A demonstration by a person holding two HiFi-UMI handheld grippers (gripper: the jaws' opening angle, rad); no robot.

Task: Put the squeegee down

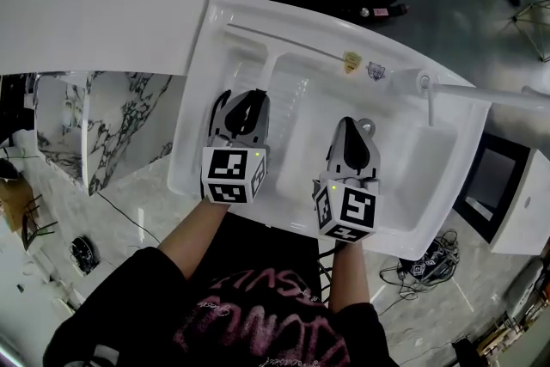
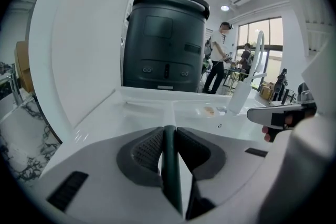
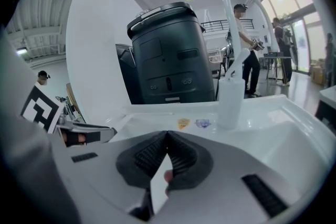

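In the left gripper view a thin dark green part of the squeegee stands on edge between the ribbed pads, and my left gripper is shut on it. From the head view the left gripper hovers over the left, drainer side of the white sink, and little of the squeegee shows there. My right gripper hangs over the basin, a hand's width to the right. Its pads meet at the tips with nothing held.
A white curved faucet rises at the sink's far right. Two small stickers lie on the back rim. A large dark machine stands behind the sink. A marble floor lies on the left, and people stand far off.
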